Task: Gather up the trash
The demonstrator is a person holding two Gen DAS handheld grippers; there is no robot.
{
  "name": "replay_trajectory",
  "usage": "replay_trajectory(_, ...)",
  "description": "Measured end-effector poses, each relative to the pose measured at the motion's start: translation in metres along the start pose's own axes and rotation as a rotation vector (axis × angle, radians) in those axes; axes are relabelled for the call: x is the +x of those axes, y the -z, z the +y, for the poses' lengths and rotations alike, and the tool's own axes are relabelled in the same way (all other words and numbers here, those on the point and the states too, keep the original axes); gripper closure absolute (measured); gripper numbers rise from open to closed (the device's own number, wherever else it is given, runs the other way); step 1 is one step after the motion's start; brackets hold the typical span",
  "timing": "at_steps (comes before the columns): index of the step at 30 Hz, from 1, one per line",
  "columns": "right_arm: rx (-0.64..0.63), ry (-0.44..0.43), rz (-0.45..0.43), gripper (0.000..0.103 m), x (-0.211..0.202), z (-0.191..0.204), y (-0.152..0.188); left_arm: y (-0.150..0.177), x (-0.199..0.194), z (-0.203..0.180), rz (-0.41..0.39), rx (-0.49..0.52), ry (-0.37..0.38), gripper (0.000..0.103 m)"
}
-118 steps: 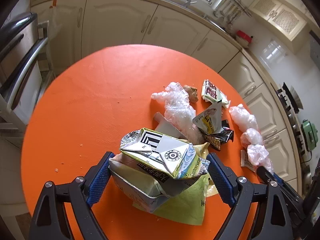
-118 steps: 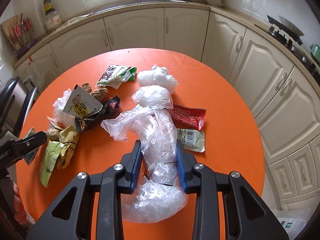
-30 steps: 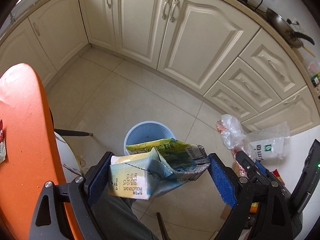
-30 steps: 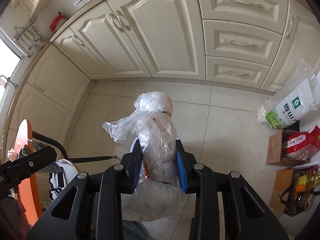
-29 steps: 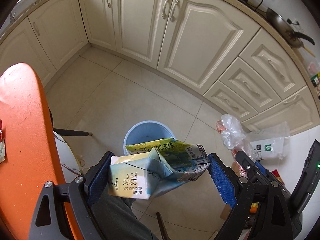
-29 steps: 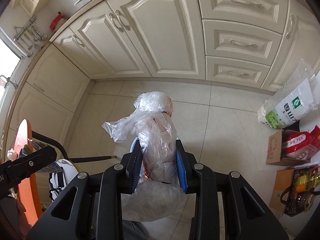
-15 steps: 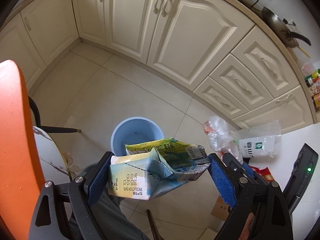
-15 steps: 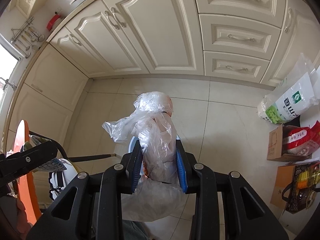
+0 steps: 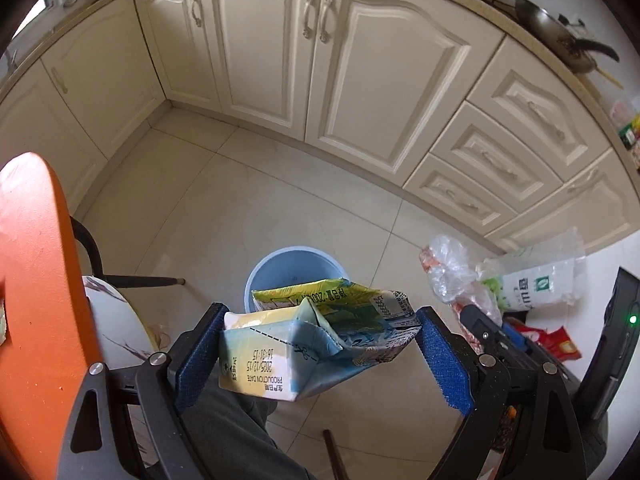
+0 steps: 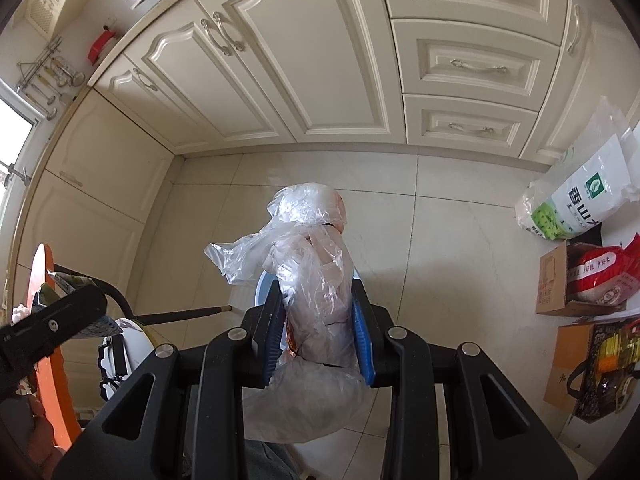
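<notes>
Blue-padded left tongs (image 9: 320, 354) are spread wide and clamp a flattened milk carton (image 9: 316, 344) across its width, the printed production date facing the camera. Directly beyond the carton, on the tiled floor (image 9: 224, 208), stands a light blue bin (image 9: 280, 268), its mouth partly hidden behind the carton's upper edge. An orange table (image 9: 36, 280) fills the left edge of that view.

From the right wrist camera, the right tongs (image 10: 318, 328) are drawn narrow around a bundle of crumpled clear plastic bags (image 10: 312, 264), which bulges above and below the pads. A sliver of the bin's blue rim (image 10: 262, 284) shows just left of the plastic, beneath it. Cream cabinets (image 10: 320, 60) line the wall behind, and a white rice bag (image 10: 580, 200) leans by cardboard boxes (image 10: 560, 284) on the right.
</notes>
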State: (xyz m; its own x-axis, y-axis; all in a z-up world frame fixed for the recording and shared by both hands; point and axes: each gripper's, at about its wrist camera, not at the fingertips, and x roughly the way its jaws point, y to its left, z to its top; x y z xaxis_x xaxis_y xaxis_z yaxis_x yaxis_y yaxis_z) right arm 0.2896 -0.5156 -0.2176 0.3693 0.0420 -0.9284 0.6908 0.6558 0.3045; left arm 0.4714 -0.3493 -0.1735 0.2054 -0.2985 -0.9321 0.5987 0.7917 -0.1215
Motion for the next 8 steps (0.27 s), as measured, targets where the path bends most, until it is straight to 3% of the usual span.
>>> replay_trajectory(8,0.005,0.0,0.013,0.072,0.0049,-0.0015,-0.0006,-0.0047,0.0026,-0.0089,-0.008,-0.016,-0.02,0.012)
